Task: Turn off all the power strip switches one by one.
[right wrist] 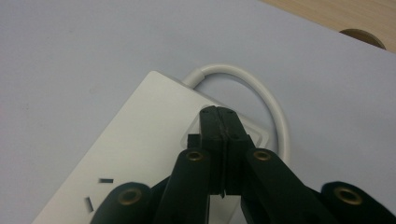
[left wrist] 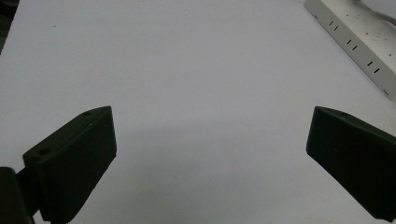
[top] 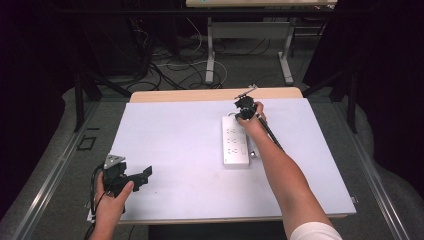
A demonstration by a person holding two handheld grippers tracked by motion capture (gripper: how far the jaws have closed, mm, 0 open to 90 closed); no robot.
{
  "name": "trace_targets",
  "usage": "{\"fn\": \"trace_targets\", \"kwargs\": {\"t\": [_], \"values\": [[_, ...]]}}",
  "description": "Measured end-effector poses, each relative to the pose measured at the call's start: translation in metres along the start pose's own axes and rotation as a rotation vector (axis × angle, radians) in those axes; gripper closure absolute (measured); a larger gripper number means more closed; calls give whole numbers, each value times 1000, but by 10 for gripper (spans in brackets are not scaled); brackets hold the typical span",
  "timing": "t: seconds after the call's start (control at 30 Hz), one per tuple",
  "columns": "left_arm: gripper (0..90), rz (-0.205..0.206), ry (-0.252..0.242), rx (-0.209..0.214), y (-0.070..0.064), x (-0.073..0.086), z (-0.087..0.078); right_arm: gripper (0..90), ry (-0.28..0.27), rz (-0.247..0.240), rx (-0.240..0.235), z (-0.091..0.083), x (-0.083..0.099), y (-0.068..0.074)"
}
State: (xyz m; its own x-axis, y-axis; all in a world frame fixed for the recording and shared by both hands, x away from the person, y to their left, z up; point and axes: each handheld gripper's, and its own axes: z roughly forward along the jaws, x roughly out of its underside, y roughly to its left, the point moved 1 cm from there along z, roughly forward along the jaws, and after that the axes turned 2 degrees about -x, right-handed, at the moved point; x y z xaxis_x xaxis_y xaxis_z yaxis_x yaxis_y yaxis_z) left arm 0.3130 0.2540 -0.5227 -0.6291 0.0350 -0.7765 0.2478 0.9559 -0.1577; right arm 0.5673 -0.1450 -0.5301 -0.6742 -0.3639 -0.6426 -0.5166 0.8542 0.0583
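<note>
The power strip (top: pixel 235 141) lies right of centre on the white table (top: pixel 170 145), its long axis running away from the person, with its cord (right wrist: pixel 261 93) looping out of the far end. The right gripper (top: pixel 246 113) is over that far end, far nearer than the other; in the right gripper view its jaws are pressed together with nothing between them, tips down on the square switch (right wrist: pixel 259 133) at the strip's cord end, whether touching or just above I cannot tell. So the strip sits directly under these tips and stretches back toward the person from them; any press looks to go straight down, not along the strip. The left gripper (top: pixel 131 177) rests near the table's near left corner, well apart from the strip, jaws spread wide and empty; in the left gripper view the strip (left wrist: pixel 359 42) lies far ahead and to the right of its jaws, running diagonally
</note>
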Motion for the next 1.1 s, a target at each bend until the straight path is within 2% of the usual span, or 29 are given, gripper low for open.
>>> {"fn": "trace_targets", "kwargs": {"t": [0.2, 0.37, 0.4, 0.73, 0.83, 1.03, 1.07, 1.1], "values": [[17, 4, 6, 3, -1, 1, 2, 900, 14, 29, -9, 1, 2, -1], [17, 5, 4, 2, -2, 0, 2, 900, -3, 26, -13, 2, 3, -3], [16, 5, 7, 1, -2, 0, 1, 900, 12, 27, -8, 1, 2, -2], [17, 7, 7, 0, -2, 1, 1, 900, 7, 32, 3, 2, 2, 0], [17, 5, 8, -3, -1, 0, 1, 900, 11, 1, 20, 2, 2, 0], [17, 4, 4, 0, -1, 0, 1, 900, 0, 4, 12, 0, 2, -1], [17, 4, 8, -1, -1, 0, 1, 900, -3, 16, 15, -1, 2, 0], [17, 4, 8, 0, -1, 0, 1, 900, -10, 0, 13, -2, 3, -1]]}}
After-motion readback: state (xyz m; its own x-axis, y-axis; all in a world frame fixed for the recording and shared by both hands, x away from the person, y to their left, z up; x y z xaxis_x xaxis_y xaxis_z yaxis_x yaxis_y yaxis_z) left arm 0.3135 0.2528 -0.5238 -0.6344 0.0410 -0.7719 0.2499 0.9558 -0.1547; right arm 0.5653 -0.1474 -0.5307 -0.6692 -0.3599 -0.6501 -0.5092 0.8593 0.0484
